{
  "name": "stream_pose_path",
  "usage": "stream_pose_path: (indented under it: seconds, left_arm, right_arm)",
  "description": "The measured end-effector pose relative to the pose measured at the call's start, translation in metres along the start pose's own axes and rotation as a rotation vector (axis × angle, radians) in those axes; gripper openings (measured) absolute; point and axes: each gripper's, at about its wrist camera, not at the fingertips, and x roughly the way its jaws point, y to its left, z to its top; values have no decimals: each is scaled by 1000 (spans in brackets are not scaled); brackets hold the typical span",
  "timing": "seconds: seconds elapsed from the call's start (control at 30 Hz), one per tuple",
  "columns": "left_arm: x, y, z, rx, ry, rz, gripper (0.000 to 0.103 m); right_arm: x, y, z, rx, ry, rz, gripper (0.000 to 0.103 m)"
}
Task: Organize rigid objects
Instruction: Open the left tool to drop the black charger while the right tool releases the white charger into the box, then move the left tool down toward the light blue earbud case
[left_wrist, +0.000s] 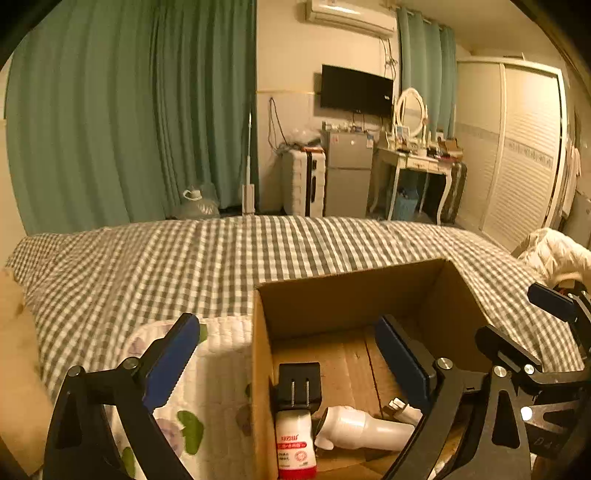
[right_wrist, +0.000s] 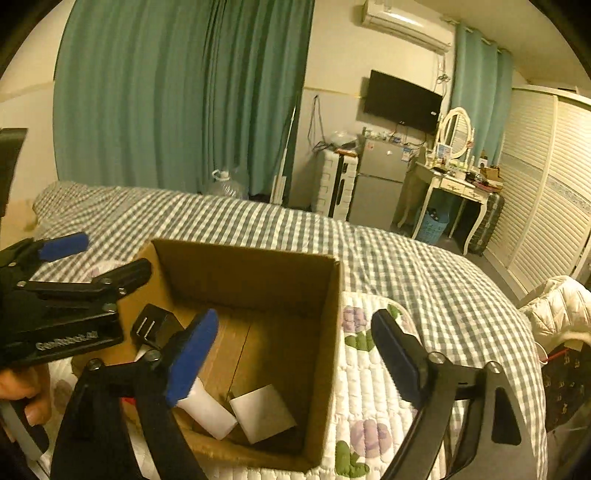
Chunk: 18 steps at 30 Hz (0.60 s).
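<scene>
An open cardboard box (left_wrist: 354, 291) (right_wrist: 255, 269) stands on a floral quilted mat on the bed. Inside lie a black plug adapter (left_wrist: 298, 384) (right_wrist: 155, 325), a white bottle with a red label (left_wrist: 296, 443), a white handheld device (left_wrist: 364, 428) (right_wrist: 207, 406) and a white square block (right_wrist: 262, 411). My left gripper (left_wrist: 288, 354) is open and empty, its jaws astride the box's left wall. My right gripper (right_wrist: 295, 358) is open and empty, its jaws astride the box's right wall. Each gripper shows in the other's view (left_wrist: 554, 332) (right_wrist: 74, 266).
The floral mat (left_wrist: 214, 369) (right_wrist: 369, 387) lies on a green-checked bedspread (left_wrist: 184, 258) (right_wrist: 406, 258). A white padded jacket (left_wrist: 554, 254) (right_wrist: 557, 306) lies at the bed's right edge. Beyond the bed are green curtains, a suitcase, a small fridge and a dressing table.
</scene>
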Motion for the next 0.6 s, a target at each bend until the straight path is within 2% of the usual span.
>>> stream_pose_path:
  seconds: [0.23, 0.33, 0.43, 0.6]
  left_arm:
    - [-49, 10, 6, -39, -86, 24, 102]
    - [-69, 11, 10, -41, -113, 19, 102]
    - [-90, 11, 11, -37, -139, 20, 103]
    - [-123, 6, 7, -30, -172, 0, 103]
  right_arm:
    - [-37, -5, -3, -7, -42, 7, 95]
    - [-52, -7, -2, 6, -60, 9, 103]
    - [-71, -10, -1, 22, -81, 43, 103]
    - [-102, -5, -3, 9, -113, 26, 103]
